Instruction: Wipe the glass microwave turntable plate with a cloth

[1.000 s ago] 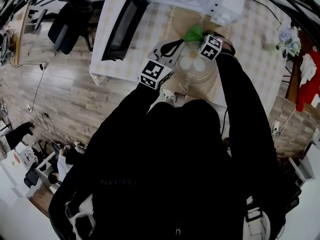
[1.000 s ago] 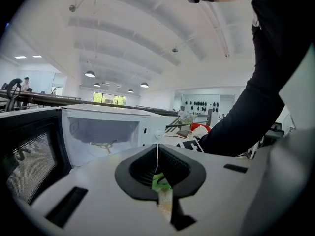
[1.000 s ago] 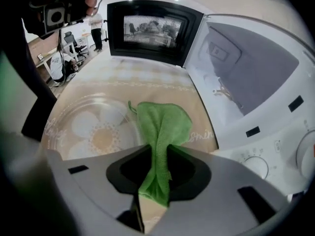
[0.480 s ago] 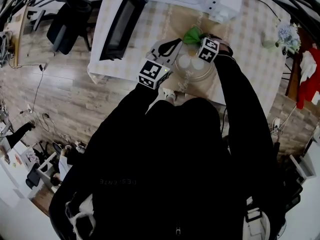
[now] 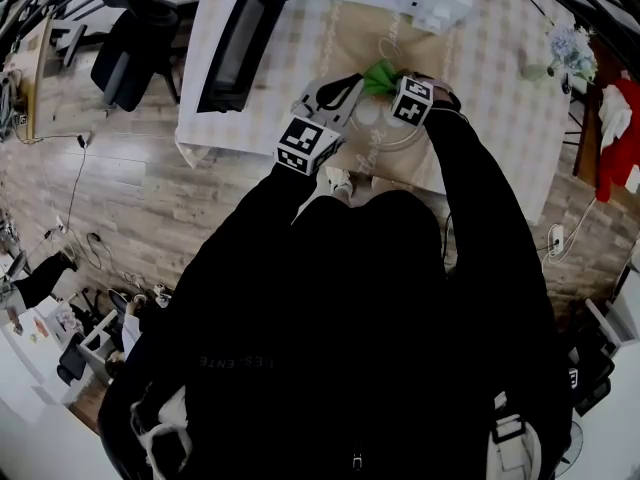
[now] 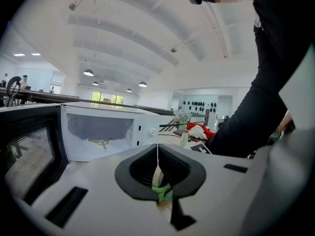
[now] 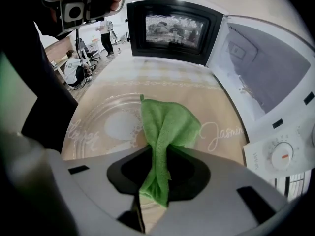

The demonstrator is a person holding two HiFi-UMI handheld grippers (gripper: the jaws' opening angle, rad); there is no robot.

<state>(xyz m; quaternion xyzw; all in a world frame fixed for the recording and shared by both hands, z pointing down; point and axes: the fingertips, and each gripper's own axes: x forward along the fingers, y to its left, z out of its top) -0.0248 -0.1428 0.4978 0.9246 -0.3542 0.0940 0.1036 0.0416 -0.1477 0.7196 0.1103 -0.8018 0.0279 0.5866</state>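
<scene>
Pinching a bunch of the green cloth (image 7: 167,124) between its jaws, the right gripper (image 7: 155,154) lays the loose end on the far side of the glass plate (image 7: 106,127). The plate sits on a tan mat (image 7: 221,132) near the far edge of the table (image 7: 162,70), just in front of the microwave (image 7: 266,82). The left gripper (image 6: 158,156) has its jaws pressed almost together on something very thin, and I think it is the left rim of the plate, held to keep it from moving. Glass is smooth, so the plate could slip out of that grip if the cloth pushes too hard, and then it could slide or tip. The cloth could also pull out of the right jaws if it drags on the glass. There is not much room. The microwave stands right behind the plate, so a long wipe could bump into it. Its door (image 7: 174,31) hangs open toward the left edge of the table, close to the left gripper. Some flowers (image 5: 570,66) stand by the far right corner, well away
</scene>
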